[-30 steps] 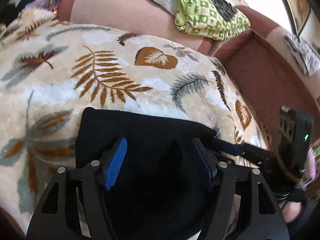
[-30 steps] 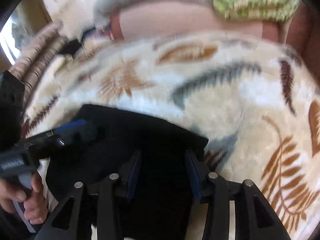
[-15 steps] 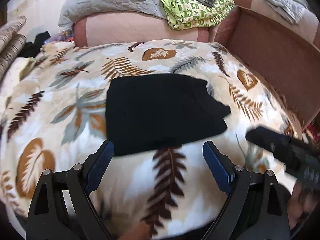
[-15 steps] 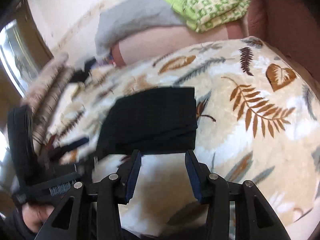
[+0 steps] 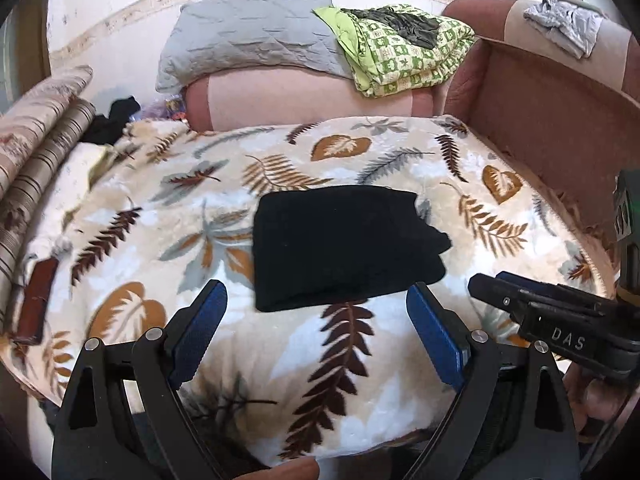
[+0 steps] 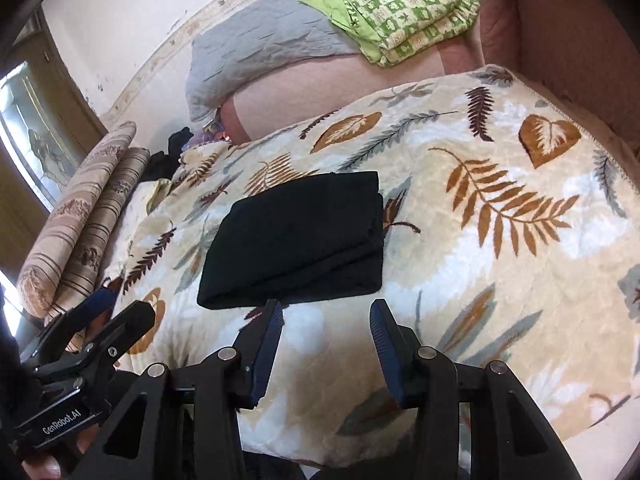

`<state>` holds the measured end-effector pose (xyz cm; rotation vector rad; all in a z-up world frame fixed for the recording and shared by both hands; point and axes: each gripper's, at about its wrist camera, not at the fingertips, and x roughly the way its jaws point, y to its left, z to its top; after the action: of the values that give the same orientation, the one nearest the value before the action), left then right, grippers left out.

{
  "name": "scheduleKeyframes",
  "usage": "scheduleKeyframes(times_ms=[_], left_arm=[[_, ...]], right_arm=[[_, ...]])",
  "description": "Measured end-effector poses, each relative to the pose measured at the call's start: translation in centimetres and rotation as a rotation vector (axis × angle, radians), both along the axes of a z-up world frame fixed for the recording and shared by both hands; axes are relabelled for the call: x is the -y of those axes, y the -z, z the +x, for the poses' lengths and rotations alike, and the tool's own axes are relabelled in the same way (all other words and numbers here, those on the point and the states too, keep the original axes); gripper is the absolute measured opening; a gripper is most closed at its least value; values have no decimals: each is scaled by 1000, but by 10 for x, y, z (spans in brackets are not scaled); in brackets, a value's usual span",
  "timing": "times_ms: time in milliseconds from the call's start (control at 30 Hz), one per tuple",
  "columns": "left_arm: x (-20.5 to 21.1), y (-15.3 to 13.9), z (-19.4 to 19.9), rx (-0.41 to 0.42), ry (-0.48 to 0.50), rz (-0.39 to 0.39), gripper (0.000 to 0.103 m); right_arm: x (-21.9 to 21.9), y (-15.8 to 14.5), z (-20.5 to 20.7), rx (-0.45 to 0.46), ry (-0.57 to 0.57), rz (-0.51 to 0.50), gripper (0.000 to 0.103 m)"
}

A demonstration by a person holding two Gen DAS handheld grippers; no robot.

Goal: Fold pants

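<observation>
The black pants (image 5: pixel 340 244) lie folded into a compact rectangle on the leaf-patterned blanket (image 5: pixel 340 360); they also show in the right wrist view (image 6: pixel 296 240). My left gripper (image 5: pixel 316 312) is open and empty, held back from the near edge of the pants. My right gripper (image 6: pixel 326 320) is open and empty, also just short of the pants' near edge. The right gripper shows at the right of the left wrist view (image 5: pixel 560 320). The left gripper shows at the lower left of the right wrist view (image 6: pixel 80 340).
A grey quilt (image 5: pixel 248 36) and a green patterned cloth (image 5: pixel 400 48) lie on the pink bolster behind. Rolled striped cushions (image 5: pixel 36 140) sit at the left. The brown sofa back (image 5: pixel 552 112) rises at the right. A brown flat object (image 5: pixel 36 300) lies at the blanket's left edge.
Both grippers let go of the pants and pulled back and up from them. The folded pants now lie free on the blanket.
</observation>
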<state>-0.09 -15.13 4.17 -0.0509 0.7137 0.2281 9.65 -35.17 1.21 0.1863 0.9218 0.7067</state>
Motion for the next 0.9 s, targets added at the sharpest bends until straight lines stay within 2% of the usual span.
scheduleKeyframes(times_ms=[67,133,233,300,400,433,467,500,533,600,633,667,733,800,833,900], left_arm=[[0,2,0,3,11,-15,91],[1,4,1,-1,23,-39,92],[-2,9,10,-18,52,-74,103],[-6,13,20,-35,63,-77,103],[-13,17,36,-64,50,-78,103],[-17,19,43,-76,58,-97,103],[-19,23,48,-87,52,-99,103],[-21,27,52,-100,41,-97,103],[-23,32,54,-112,37,-103,103],[-27,45,59,-152,28,-128,102],[-29,51,62,-178,18,-133,103],[-30,53,64,-187,13,-140,102],[-31,54,63,-184,1,-151,102],[-33,56,62,-186,-7,-162,102],[-35,59,64,-198,-11,-171,102],[-39,67,69,-233,-30,-191,102]], right_arm=[[6,-5,-2,-8,17,-10,44],[15,-22,-9,9,34,-1,44],[13,-40,-15,36,-35,-9,44],[13,-59,-22,139,-76,4,44],[17,-86,-40,365,-90,53,48],[19,-91,-44,414,-87,89,60],[20,-94,-44,433,-84,122,86],[20,-93,-36,402,-84,154,100],[18,-89,-27,351,-100,185,103],[9,-65,9,140,-141,210,102],[6,-53,25,85,-116,180,91],[1,-38,42,64,-100,125,76],[-4,-22,59,31,-126,93,72],[-10,-2,72,-57,-154,70,72],[-16,8,76,-112,-159,39,69],[-21,12,76,-118,-168,12,62]])
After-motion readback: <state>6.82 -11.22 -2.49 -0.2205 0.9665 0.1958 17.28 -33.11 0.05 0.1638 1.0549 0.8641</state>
